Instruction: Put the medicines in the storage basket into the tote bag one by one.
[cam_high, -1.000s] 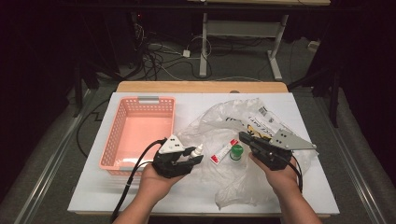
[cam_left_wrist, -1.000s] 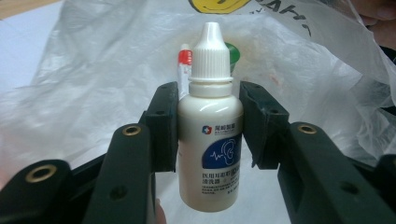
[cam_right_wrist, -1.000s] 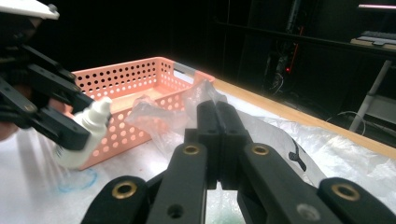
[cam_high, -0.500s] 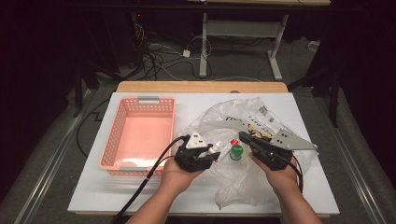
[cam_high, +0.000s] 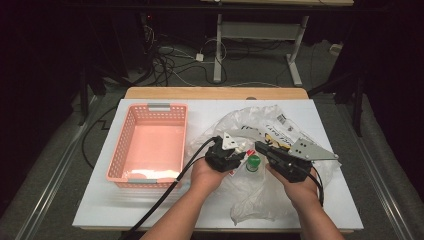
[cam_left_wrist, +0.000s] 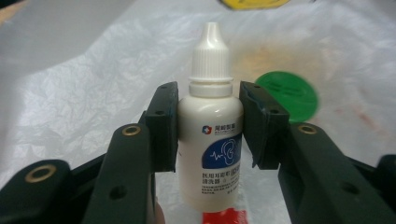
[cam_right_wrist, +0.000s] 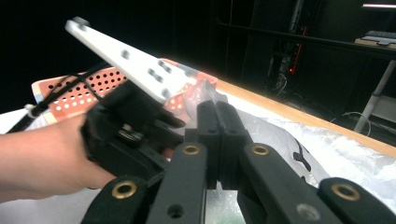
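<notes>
Left gripper view looks straight along the left hand-held gripper (cam_left_wrist: 209, 126), whose two black pads sit against either side of a small white dropper bottle (cam_left_wrist: 211, 135), one on each flank just under the ribbed cap. The bottle stands upright between them, its pointed white tip rising above the pads and its blue label facing the camera. Beyond the bottle, slightly to the right of the jaws, a round green lid (cam_left_wrist: 287, 95) lies under the crinkled clear plastic bag (cam_left_wrist: 84, 93) that spreads beneath the whole gripper.

From the high view, the left hand-held gripper (cam_high: 239, 156) rests low over the bag (cam_high: 260, 200) with the bottle (cam_high: 240, 156) at its tip, and the green lid (cam_high: 253, 162) lies just beside it, between the two grippers. The pink basket (cam_high: 117, 155) stands well apart to the left of that gripper on the white bench (cam_high: 150, 205).

The right hand-held gripper (cam_high: 261, 148) faces the left one at close range, its tip near the green lid. In the right gripper view its jaws (cam_right_wrist: 218, 116) are pressed flat together, pinching a fold of the clear bag (cam_right_wrist: 201, 95) that rises just above their tips. Past those jaws the left hand (cam_right_wrist: 42, 158) and its gripper show close by, with the basket (cam_right_wrist: 79, 95) behind them.
</notes>
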